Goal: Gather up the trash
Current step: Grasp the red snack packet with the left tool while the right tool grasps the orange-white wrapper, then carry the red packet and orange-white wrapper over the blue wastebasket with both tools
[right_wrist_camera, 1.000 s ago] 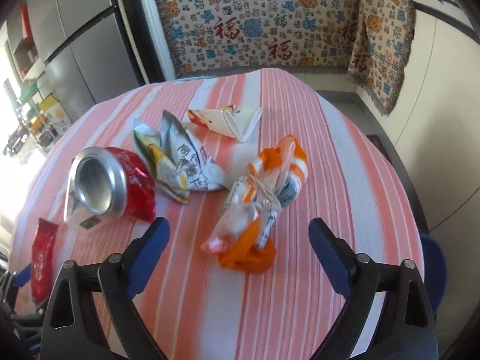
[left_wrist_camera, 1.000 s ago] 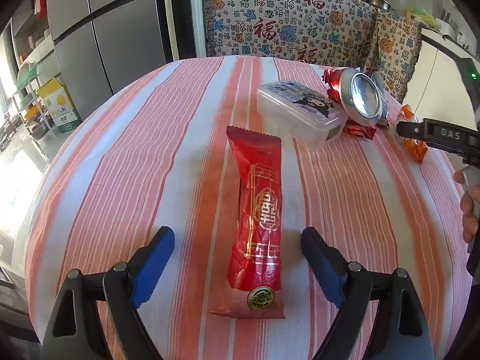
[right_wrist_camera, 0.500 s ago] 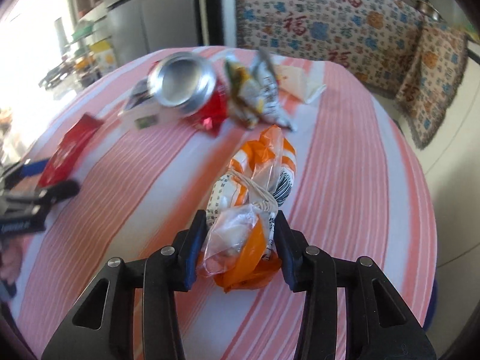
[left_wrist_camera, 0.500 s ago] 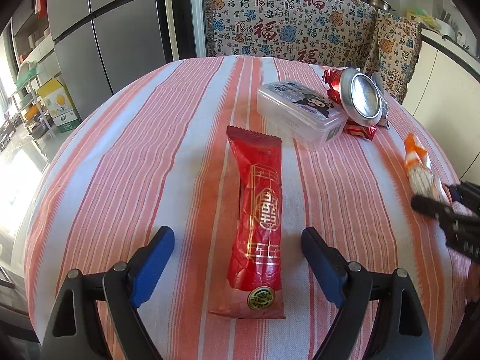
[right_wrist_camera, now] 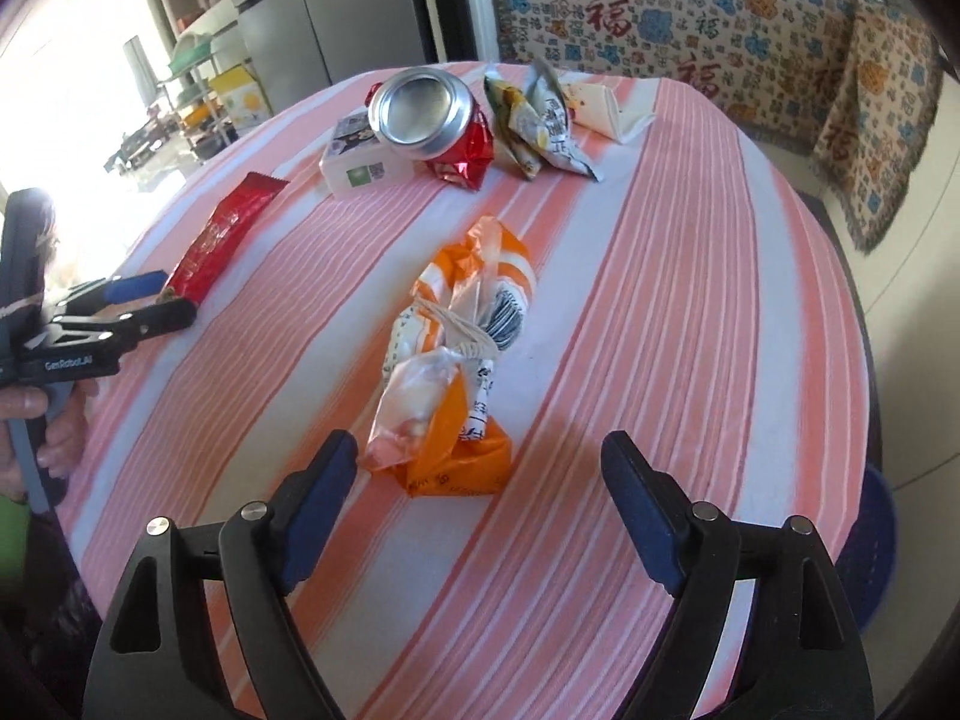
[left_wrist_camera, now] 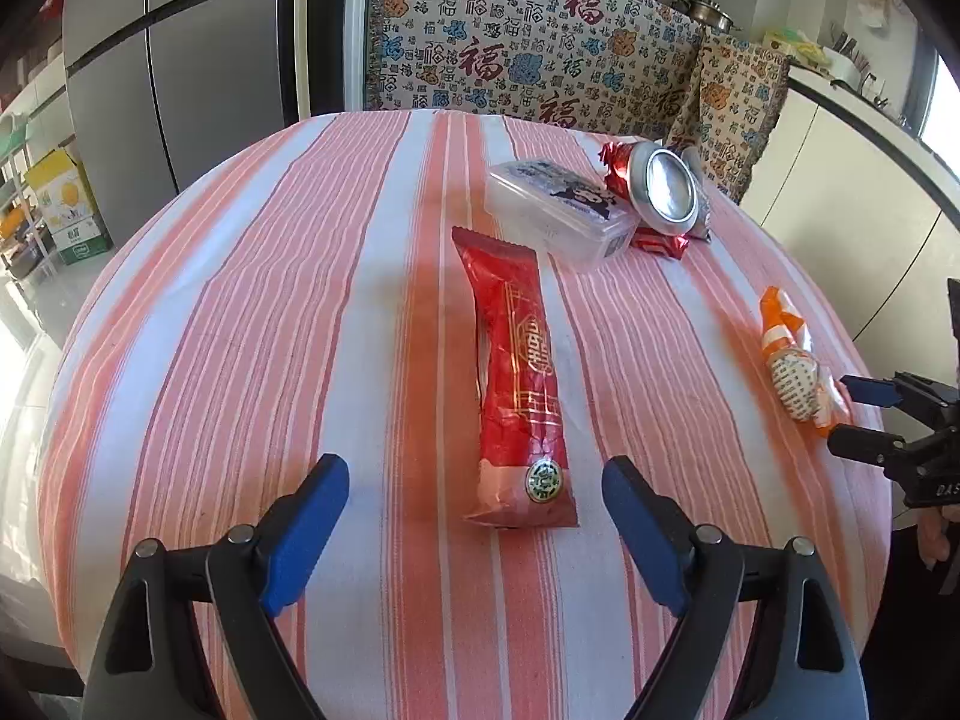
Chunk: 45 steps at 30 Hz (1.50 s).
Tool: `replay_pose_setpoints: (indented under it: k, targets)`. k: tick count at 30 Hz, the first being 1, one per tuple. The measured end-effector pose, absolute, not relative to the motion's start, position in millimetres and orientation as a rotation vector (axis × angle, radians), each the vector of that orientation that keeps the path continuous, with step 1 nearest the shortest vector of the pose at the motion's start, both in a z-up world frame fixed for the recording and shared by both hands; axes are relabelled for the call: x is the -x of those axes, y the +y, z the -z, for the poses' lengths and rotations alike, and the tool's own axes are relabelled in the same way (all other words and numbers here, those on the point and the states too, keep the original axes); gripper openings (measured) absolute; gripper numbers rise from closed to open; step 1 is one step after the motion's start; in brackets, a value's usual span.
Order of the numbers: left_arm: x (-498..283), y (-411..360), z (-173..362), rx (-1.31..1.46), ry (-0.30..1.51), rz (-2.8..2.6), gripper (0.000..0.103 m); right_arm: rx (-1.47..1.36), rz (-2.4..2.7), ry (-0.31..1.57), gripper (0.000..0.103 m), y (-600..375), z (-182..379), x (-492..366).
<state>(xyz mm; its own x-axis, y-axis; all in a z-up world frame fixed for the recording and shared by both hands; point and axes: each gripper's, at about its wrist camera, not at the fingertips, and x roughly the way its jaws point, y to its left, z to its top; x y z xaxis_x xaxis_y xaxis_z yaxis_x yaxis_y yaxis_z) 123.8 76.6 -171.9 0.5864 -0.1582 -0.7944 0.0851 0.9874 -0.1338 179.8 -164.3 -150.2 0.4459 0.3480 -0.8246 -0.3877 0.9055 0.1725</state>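
1. Orange wrapper (right_wrist_camera: 456, 360) lies on the striped table (right_wrist_camera: 690, 276) just ahead of your right gripper (right_wrist_camera: 480, 504), long axis running near to far, its near end between the blue pads
2. Right gripper's jaws have just been opening; they stand wide, gripping nothing
3. Left gripper (left_wrist_camera: 474, 531) gapes empty before the red wrapper (left_wrist_camera: 519, 372)

Striped tablecloth (left_wrist_camera: 252, 324), patterned blanket (left_wrist_camera: 528, 54), grey refrigerator (left_wrist_camera: 180, 54)

Striped tablecloth (left_wrist_camera: 252, 360) bare leftward; can (right_wrist_camera: 423, 111), box (left_wrist_camera: 555, 213), wrappers (right_wrist_camera: 543, 126) seemingly crowd far side.
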Motion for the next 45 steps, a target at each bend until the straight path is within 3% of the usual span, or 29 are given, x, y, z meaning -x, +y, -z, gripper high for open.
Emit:
replay_pose_setpoints:
  k: [9, 10, 12, 13, 15, 18, 31, 45]
  targets:
    - [-153, 66, 167, 0.036, 0.991, 0.142, 0.085, 0.111, -0.438, 1.054, 0.086, -134, 137, -206]
    - [-155, 65, 167, 0.028, 0.993, 0.142, 0.08, 0.118, -0.43, 1.059, 0.086, -131, 138, -209]
    - [-160, 63, 169, 0.019, 1.007, 0.139, 0.06, 0.118, -0.422, 1.073, 0.082, -128, 140, -214]
    - [-161, 63, 170, 0.023, 1.012, 0.139, 0.055, 0.117, -0.423, 1.083, 0.075, -127, 141, -216]
    - [-163, 64, 172, 0.041, 1.024, 0.151, 0.029, 0.122, -0.428, 1.104, 0.053, -125, 144, -217]
    - [-160, 66, 171, 0.038, 1.011, 0.147, 0.02, 0.109, -0.433, 1.089, 0.048, -128, 138, -211]
    - [-121, 25, 136, 0.052, 0.908, 0.287, 0.015, 0.022, -0.459, 1.009, 0.048, -163, 112, -181]
    - [-135, -92, 109, -0.011, 0.868, 0.505, 0.014, -0.121, -0.325, 0.934, 0.048, -274, 91, -167]
